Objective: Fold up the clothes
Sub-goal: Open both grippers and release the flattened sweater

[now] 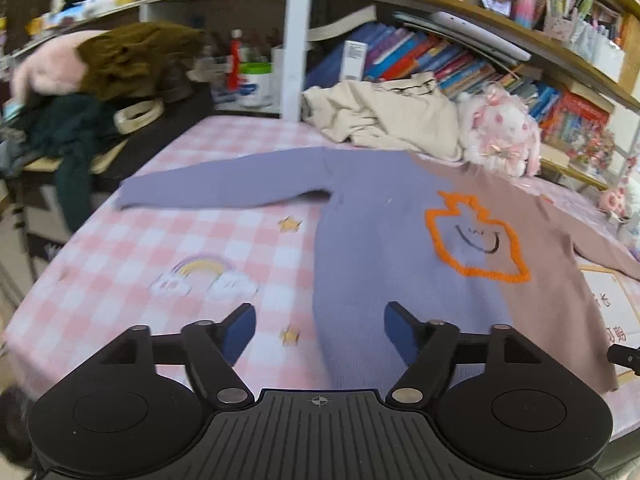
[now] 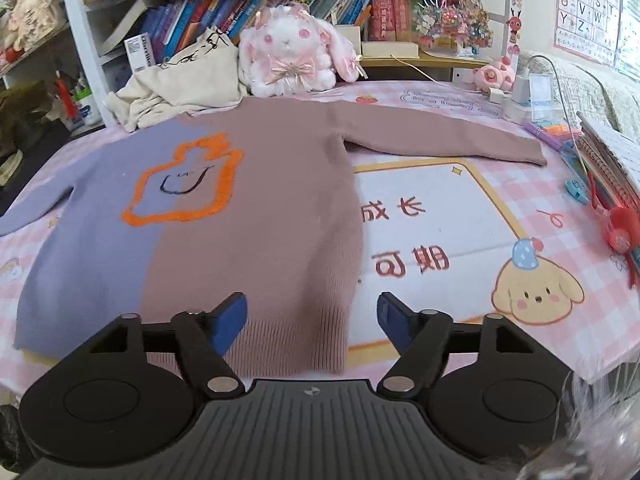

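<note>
Sweater (image 2: 240, 208): flat on the table (image 2: 540, 216), sleeves out. Your left gripper (image 1: 320, 330) and right gripper (image 2: 312, 320): spread, empty, near its hem. Knit probably slips; a one-layer pinch skews the fold.

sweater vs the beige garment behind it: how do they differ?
Pose: the sweater lies spread flat with both sleeves out; the beige garment sits crumpled in a heap.
Colour: the sweater is half purple, half dusty pink, with an orange outlined smiley; the beige garment is plain apart from a little dark stitching.
Place: the sweater lies right in front of both open grippers; the beige garment is at the far edge beside the plush rabbit.
Both rest on the pink checked tablecloth.
</note>
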`<state>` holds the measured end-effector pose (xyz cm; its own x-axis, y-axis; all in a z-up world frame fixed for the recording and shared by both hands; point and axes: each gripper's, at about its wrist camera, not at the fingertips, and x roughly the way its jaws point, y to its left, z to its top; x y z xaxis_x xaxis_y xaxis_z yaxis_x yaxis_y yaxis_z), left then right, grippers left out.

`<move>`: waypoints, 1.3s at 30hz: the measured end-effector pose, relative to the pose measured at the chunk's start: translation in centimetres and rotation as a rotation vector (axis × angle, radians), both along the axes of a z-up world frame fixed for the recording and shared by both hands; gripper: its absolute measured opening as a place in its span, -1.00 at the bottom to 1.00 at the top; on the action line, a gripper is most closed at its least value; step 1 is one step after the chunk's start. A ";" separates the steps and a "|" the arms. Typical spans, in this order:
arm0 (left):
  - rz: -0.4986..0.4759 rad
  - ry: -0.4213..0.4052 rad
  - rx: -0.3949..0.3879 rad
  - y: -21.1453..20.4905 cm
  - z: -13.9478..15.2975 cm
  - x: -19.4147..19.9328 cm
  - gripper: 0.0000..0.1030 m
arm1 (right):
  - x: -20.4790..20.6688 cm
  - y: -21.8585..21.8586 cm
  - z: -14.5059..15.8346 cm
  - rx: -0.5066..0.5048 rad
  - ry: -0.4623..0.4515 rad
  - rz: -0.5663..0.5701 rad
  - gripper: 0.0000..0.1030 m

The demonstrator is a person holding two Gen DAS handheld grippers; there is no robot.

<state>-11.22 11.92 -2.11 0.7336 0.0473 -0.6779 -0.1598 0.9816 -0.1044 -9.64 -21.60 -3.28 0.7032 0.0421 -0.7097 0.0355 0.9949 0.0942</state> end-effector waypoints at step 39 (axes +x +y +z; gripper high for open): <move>-0.314 0.003 0.016 12.5 -1.7 5.6 0.93 | -2.8 20.9 0.3 -0.126 -0.010 -0.229 1.00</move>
<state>-5.63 24.38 -3.80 0.7120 -0.1703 -0.6812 0.1511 0.9846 -0.0882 -12.49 -0.73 -3.02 0.6912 -0.2070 -0.6924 0.2608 0.9650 -0.0281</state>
